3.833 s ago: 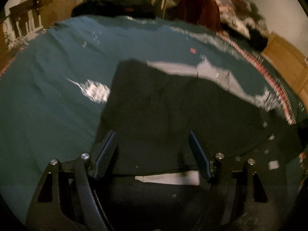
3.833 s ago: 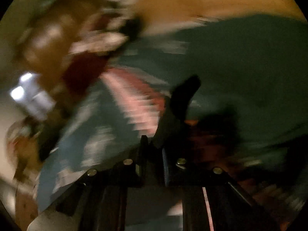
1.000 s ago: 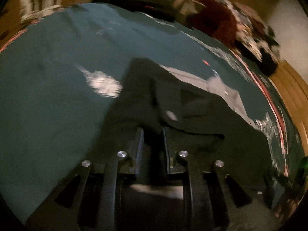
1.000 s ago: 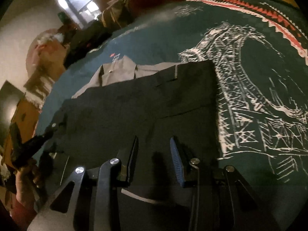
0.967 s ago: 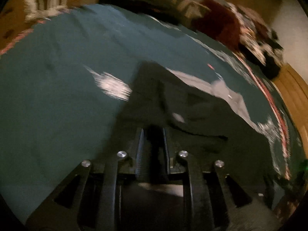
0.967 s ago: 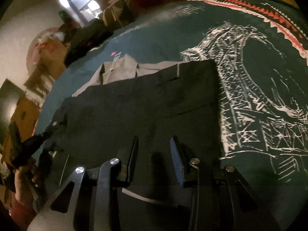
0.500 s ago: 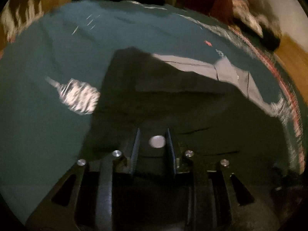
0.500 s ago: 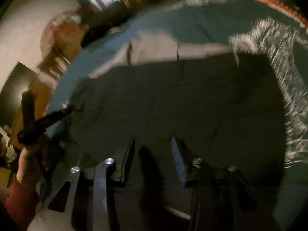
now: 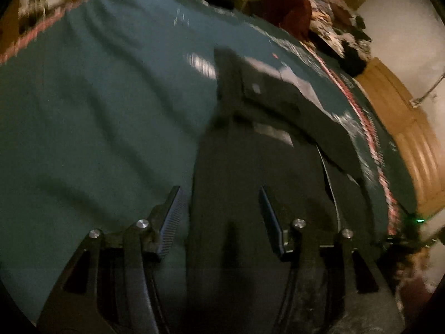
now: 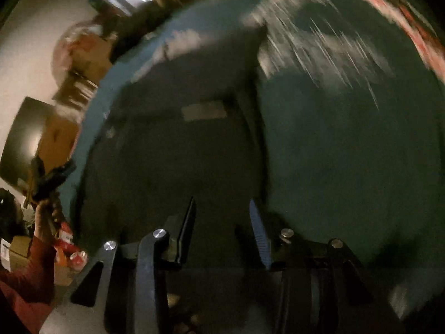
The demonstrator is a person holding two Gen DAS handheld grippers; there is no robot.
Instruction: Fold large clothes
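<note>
Left wrist view, left to right: a teal blanket (image 9: 97,117) with a red patterned border covers the surface. The left gripper (image 9: 219,203) points steeply down over it, its jaws apart and just now widening; nothing is pinched between the fingers (image 9: 172,208). The left edge of the dark garment (image 9: 250,172) lies in the gap below them, untouched by either pad. The garment lies folded on the blanket, a pale strip of its inner side showing along the far edge. To the right, a heap of other clothes (image 9: 292,8) sits beyond the blanket.

Right wrist view, left to right: a hand in a red sleeve (image 10: 44,211) holds the left gripper at the frame edge. The garment (image 10: 178,150) fills the centre, with a pale label on it. The right gripper (image 10: 221,222) is angled steeply down above the garment's near right part, jaws apart and just now widening, gripping nothing. A white printed pattern (image 10: 319,47) crosses the blanket (image 10: 347,153) at right. Both views are motion-blurred.
</note>
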